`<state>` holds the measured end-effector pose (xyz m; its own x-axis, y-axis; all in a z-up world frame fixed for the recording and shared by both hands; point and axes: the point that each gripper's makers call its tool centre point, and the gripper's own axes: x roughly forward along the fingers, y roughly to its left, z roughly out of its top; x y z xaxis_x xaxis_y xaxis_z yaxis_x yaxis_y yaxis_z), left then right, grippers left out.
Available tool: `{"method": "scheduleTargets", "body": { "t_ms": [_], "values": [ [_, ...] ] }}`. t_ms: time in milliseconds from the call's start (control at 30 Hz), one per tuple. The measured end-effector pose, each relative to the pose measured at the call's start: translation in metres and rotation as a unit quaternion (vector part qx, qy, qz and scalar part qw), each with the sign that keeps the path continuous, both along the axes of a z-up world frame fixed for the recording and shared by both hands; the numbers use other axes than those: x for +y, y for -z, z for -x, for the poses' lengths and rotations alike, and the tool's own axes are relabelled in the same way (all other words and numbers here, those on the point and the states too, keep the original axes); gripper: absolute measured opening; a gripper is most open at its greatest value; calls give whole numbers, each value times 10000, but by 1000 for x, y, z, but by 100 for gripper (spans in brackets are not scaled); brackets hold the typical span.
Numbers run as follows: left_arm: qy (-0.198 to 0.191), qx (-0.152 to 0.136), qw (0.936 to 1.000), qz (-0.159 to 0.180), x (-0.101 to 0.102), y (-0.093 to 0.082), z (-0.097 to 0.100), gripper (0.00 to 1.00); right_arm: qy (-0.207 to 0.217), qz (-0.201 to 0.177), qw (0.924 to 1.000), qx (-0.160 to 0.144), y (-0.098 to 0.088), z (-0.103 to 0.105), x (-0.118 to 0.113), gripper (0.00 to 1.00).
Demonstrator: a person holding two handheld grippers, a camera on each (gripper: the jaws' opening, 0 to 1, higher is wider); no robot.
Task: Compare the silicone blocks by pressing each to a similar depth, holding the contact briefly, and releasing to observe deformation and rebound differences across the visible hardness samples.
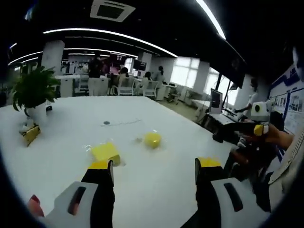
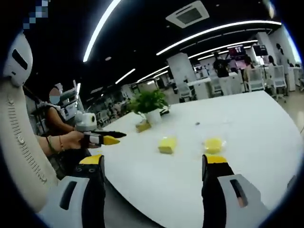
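Left gripper view: 2 yellow silicone blocks, a square block and a rounder block, lie apart on the white table, right of the potted green plant. My left gripper and right gripper both gape, holding nothing.

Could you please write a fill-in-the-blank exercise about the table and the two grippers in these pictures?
1. The square block and the round block are both ____ in colour.
2. Both blocks lie on a ____ table.
3. The left gripper and the right gripper both have their jaws ____, holding nothing.
4. The potted plant on the table has ____ leaves.

Missing words: yellow; white; open; green
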<state>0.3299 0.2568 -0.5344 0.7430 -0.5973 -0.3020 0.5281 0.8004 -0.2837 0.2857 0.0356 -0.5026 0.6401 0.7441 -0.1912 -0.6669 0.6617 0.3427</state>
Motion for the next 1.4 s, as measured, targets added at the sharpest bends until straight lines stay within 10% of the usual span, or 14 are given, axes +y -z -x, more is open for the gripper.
{"method": "scheduleTargets", "body": {
  "t_ms": [367,667,1400],
  "values": [
    [-286,-35,9986,446,40,-1,28,74,-22,389,9992,89,5,6,15,84],
    [-444,-342,9981,261,70,-15,9,74,283,257,9992,153,4,10,19,83],
    [-174,-327,9986,368,48,-24,12,75,451,296,9985,114,6,4,29,81]
  ]
}}
